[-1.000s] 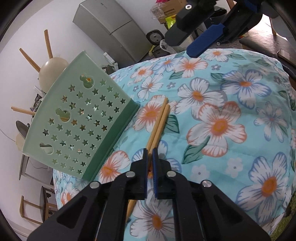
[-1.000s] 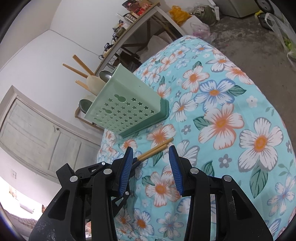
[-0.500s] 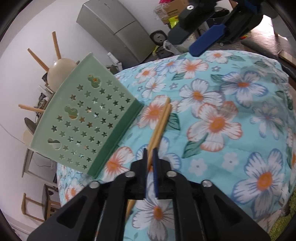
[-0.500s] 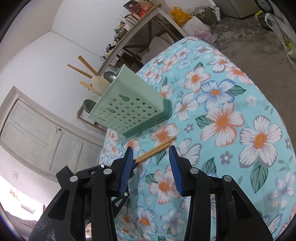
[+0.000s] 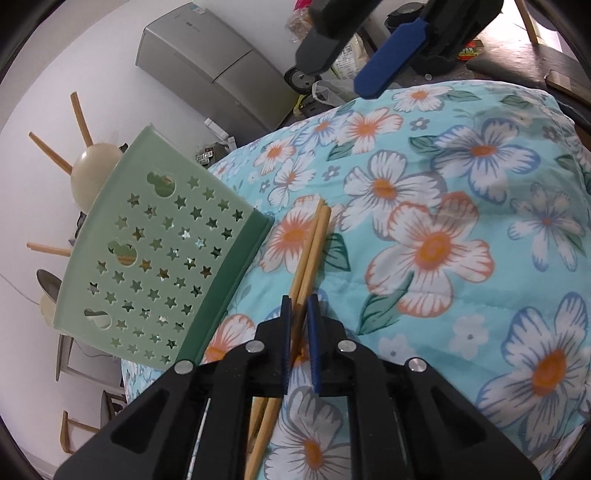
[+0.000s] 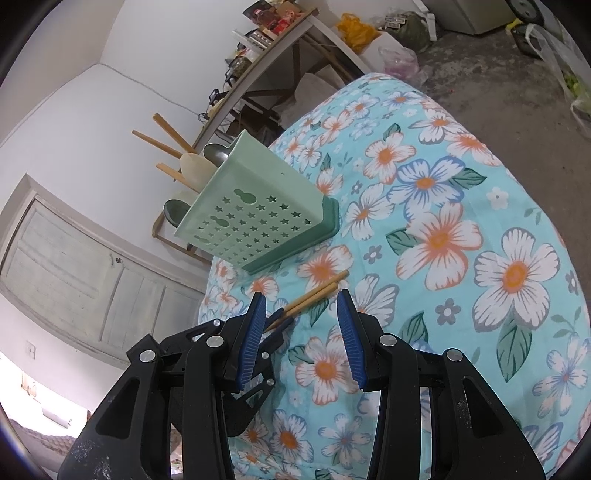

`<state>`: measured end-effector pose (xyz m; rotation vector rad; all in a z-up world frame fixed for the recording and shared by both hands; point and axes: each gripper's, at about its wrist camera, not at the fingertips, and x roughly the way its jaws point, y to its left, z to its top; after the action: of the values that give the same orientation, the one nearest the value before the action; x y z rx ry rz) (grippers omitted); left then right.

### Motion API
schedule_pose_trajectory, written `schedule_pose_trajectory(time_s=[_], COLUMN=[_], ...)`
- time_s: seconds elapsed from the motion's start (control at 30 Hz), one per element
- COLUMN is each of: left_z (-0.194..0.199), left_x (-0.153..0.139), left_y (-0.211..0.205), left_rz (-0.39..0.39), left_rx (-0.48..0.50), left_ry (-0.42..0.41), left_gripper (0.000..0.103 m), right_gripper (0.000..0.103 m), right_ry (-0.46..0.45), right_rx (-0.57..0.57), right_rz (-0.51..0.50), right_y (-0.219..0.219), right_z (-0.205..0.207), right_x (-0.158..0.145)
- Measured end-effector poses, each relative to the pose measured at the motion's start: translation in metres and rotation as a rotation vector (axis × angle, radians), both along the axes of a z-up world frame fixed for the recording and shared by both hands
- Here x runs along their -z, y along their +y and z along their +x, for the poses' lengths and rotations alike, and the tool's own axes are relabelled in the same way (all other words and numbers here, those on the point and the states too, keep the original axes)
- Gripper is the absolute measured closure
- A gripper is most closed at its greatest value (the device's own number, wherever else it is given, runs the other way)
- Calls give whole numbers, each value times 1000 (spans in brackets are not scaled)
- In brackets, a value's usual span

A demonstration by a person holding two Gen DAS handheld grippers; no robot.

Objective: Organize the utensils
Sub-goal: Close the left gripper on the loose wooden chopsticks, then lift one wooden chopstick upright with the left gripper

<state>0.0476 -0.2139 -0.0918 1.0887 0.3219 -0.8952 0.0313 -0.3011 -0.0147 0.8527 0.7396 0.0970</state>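
Floral cloth (image 5: 461,295), turquoise with white and orange flowers, covers the table under both grippers, and white walls stand behind it.

At the bottom of the left wrist view, the left gripper (image 5: 298,317) has its dark blue pads drawn narrow around a pair of wooden chopsticks (image 5: 312,243). Its jaws have just been closing a little, with the sticks between them. Both sticks pass through the gap and run on past the fingertips, side by side, their far ends lying on an orange flower. Whether the pads press them firmly or only frame them I cannot tell for sure, though the pads look to be against the wood.

The right gripper (image 6: 301,317) hangs over the cloth with its blue pads partly spread and nothing between them. Just past its left finger, the left gripper's tips and the chopsticks (image 6: 314,293) show.

Beside the chopsticks, to the left in the left wrist view, stands a pale green utensil holder (image 5: 155,254) with star-shaped holes and a darker green base. It is near the sticks but not touching them. From its top stick out wooden handles (image 6: 162,142), a cream spoon (image 6: 195,166) and a metal spoon (image 6: 216,153).

Farther back are a grey fridge (image 5: 214,70) in the left wrist view, and a cluttered shelf (image 6: 273,33) and a panelled door (image 6: 85,266) in the right wrist view.
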Motion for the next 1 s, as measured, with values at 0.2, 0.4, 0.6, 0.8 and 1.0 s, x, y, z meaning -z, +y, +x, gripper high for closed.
schedule_pose_trajectory(time_s=[0.2, 0.4, 0.6, 0.8, 1.0], left_z=[-7, -27, -30, -28, -7], left_x=[-10, -18, -18, -21, -10], left_y=[5, 10, 9, 9, -8], left_rz=[-15, 4, 12, -3, -2], left_rx=[7, 26, 6, 14, -11], left_ry=[12, 98, 167, 214, 308], left_gripper=[96, 95, 89, 75, 76], right_gripper=[63, 63, 63, 63, 63], right_ry=[-5, -9, -11, -12, -10], right_rx=[-6, -3, 3, 12, 17], right_rz=[5, 7, 8, 5, 1], right_y=[1, 0, -3, -5, -6], right_z=[0, -1, -2, -6, -8], right_x=[0, -2, -1, -4, -5])
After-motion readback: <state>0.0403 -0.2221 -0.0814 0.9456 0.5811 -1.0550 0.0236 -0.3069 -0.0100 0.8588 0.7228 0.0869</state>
